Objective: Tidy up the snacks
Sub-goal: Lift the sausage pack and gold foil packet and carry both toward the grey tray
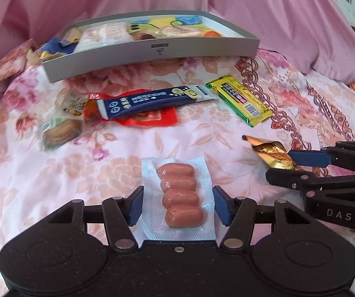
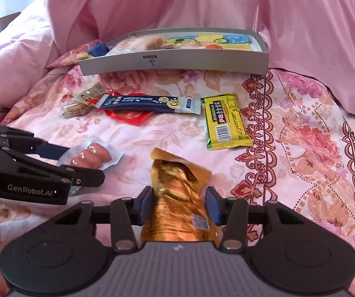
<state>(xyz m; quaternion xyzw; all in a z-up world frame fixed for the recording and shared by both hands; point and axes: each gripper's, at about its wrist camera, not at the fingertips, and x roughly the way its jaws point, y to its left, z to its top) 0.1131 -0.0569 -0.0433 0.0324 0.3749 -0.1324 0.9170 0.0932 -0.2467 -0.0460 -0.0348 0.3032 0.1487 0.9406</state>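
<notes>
A clear pack of small sausages (image 1: 180, 198) lies on the floral bedspread between the fingers of my left gripper (image 1: 177, 206), whose pads sit at its edges without visibly squeezing it. My right gripper (image 2: 180, 206) straddles a gold foil snack pack (image 2: 177, 198), its pads at the pack's sides. In the left wrist view the right gripper (image 1: 284, 165) holds the gold pack (image 1: 271, 153) between its fingers. In the right wrist view the left gripper (image 2: 78, 163) straddles the sausage pack (image 2: 90, 158). A grey box (image 1: 152, 57) with several snacks in it stands behind.
Loose on the bedspread before the box lie a dark blue bar (image 1: 157, 101) on a red packet (image 1: 140, 118), a yellow-green bar (image 1: 239, 99) and two cookie packs (image 1: 61, 131). Pink bedding (image 1: 264, 12) is heaped behind the box.
</notes>
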